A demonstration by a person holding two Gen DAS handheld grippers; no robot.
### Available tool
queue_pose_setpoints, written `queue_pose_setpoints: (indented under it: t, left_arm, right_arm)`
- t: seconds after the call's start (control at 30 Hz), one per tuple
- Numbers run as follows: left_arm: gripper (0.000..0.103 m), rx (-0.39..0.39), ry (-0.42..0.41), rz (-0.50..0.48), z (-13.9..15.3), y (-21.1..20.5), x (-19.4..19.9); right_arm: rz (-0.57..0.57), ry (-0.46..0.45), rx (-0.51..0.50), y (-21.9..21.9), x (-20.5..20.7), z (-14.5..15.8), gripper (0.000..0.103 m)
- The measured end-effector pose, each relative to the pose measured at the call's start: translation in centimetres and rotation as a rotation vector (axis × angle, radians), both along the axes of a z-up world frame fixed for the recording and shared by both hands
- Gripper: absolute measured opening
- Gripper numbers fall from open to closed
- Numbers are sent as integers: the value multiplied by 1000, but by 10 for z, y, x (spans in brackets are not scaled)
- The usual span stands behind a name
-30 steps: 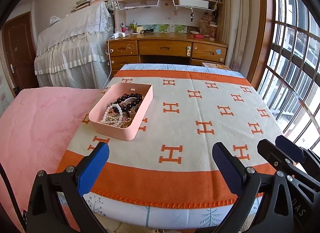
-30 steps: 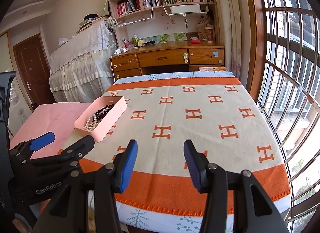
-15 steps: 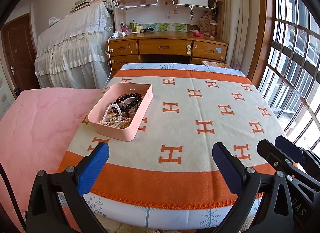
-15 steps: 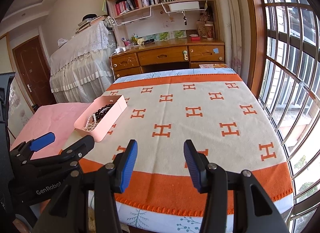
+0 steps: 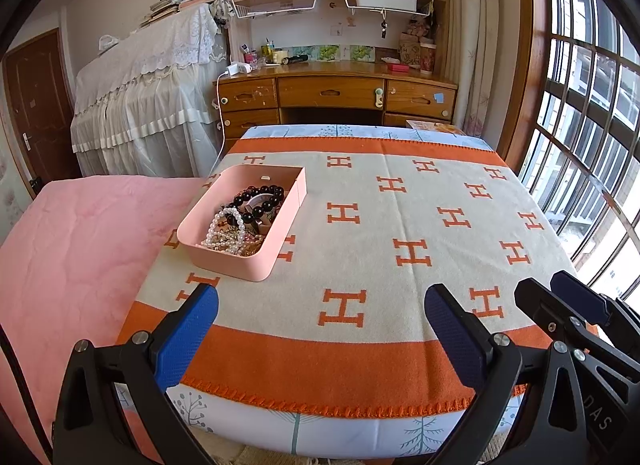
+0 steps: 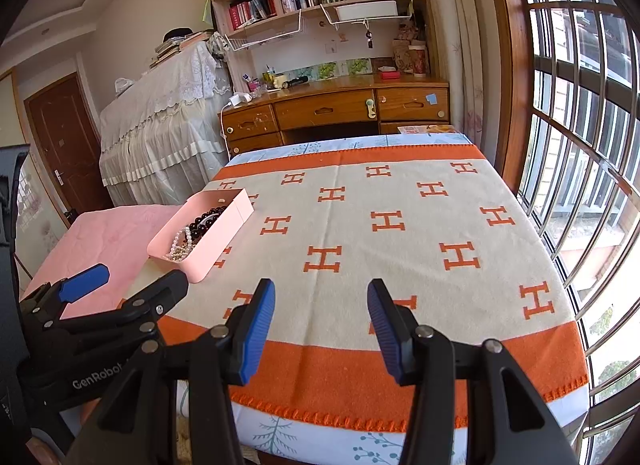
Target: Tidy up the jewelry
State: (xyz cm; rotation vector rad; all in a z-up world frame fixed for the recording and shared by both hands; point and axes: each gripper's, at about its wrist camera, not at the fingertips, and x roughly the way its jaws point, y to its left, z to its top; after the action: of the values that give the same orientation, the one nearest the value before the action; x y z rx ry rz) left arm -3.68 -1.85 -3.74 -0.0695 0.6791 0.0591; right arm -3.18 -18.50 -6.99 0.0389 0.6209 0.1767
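Both grippers, left gripper (image 5: 320, 317) and right gripper (image 6: 321, 311), hover spread wide and empty off the blanket's (image 5: 360, 257) near edge. The pink box (image 5: 244, 221) sits by the left edge; tangled bead strands (image 5: 256, 201) will probably snag and drag neighbours out.

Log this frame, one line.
left gripper open, empty | right gripper open, empty | jewelry in pink tray | blanket | phase: pre-reach

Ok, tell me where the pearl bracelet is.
The pearl bracelet lies in the pink tray beside the black bead bracelet, on the blanket's left side, ahead of the left gripper.
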Motion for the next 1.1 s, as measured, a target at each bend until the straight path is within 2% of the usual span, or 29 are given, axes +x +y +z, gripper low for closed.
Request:
queue_pose_setpoints:
  t: [1.1]
  left_arm:
    - [102, 1, 20, -2, -10, 5, -2]
  right_arm:
    - [0, 10, 4, -2, 1, -1, 49]
